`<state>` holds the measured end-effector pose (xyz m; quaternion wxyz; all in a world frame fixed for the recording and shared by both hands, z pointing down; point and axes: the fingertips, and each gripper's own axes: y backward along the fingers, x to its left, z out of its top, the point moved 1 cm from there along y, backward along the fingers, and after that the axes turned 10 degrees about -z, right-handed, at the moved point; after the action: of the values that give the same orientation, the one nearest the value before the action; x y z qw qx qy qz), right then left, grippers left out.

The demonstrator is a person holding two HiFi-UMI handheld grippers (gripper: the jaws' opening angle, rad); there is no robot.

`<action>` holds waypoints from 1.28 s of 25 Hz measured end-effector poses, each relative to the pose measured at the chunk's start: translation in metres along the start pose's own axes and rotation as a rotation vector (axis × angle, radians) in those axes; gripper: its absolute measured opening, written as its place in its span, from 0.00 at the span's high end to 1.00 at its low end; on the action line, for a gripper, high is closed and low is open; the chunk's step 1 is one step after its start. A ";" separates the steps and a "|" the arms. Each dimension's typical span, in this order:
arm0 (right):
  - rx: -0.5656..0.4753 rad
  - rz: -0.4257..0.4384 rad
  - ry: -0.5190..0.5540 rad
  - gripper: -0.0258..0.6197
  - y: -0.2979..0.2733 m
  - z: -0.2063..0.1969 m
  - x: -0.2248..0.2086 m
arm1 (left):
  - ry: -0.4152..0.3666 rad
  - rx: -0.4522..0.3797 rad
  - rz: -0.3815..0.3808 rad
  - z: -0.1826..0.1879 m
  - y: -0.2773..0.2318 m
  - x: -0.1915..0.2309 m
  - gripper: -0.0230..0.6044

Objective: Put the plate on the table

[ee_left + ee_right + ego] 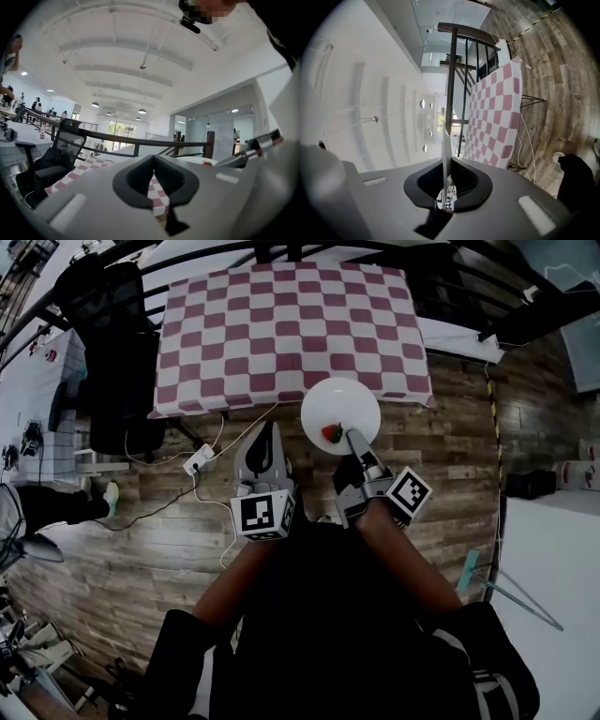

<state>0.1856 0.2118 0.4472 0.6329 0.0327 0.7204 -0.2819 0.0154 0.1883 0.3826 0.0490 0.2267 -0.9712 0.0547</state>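
**Office chair** [117, 343]: is being noted off the left corner of the table [281, 324], well apart from the stretch of near edge that is being worked.

**Left gripper** [271, 430]: is being held just short of the table's near edge, about its middle, and is pointed at the table. Its jaws are being kept pressed together with nothing between them. Only the checked cloth [157, 197] is being seen through the slit in the left gripper view.

**Plate** [341, 401]: is being held across the table's near edge, right of centre. Its far part is over the cloth and its near part over the wooden floor [450, 474]. Whether it is touching the cloth cannot be told. A small red item [332, 433], probably a strawberry, is lying on the side of the plate away from the table.

**Right gripper** [352, 435]: is being kept clamped on the plate's rim on the side away from the table, the plate showing edge-on between its jaws.

**Assessment:** the table is lying straight ahead of the claw, and the right hand alone is engaged. The cloth beyond the edge is bare, so ample room is being offered. The near edge is being judged the hazard: the plate needs to go fully past it before release, and kept level lest the red item roll.
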 end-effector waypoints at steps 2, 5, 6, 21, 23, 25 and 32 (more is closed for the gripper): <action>0.000 -0.002 -0.011 0.93 -0.019 -0.002 0.009 | -0.020 -0.013 -0.018 0.010 -0.013 0.011 0.95; -0.008 0.003 -0.022 0.93 -0.047 -0.002 0.022 | -0.078 -0.029 -0.061 0.027 -0.032 0.021 0.95; -0.017 0.001 -0.021 0.93 -0.056 -0.001 0.026 | -0.080 -0.031 -0.075 0.031 -0.039 0.026 0.95; -0.103 0.032 -0.080 0.94 -0.163 0.008 0.067 | -0.036 -0.017 -0.104 0.039 -0.102 0.145 0.95; -0.106 0.032 -0.074 0.94 -0.171 0.006 0.069 | -0.031 -0.013 -0.112 0.037 -0.103 0.154 0.95; -0.105 0.022 -0.070 0.94 -0.175 0.004 0.069 | -0.022 -0.011 -0.111 0.033 -0.104 0.160 0.95; -0.112 -0.026 -0.037 0.94 -0.183 0.000 0.073 | 0.006 -0.039 -0.094 0.037 -0.105 0.176 0.95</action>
<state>0.0976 0.0359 0.4463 0.6433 -0.0175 0.7234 -0.2501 -0.0971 0.0131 0.3764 0.0587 0.2708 -0.9602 0.0341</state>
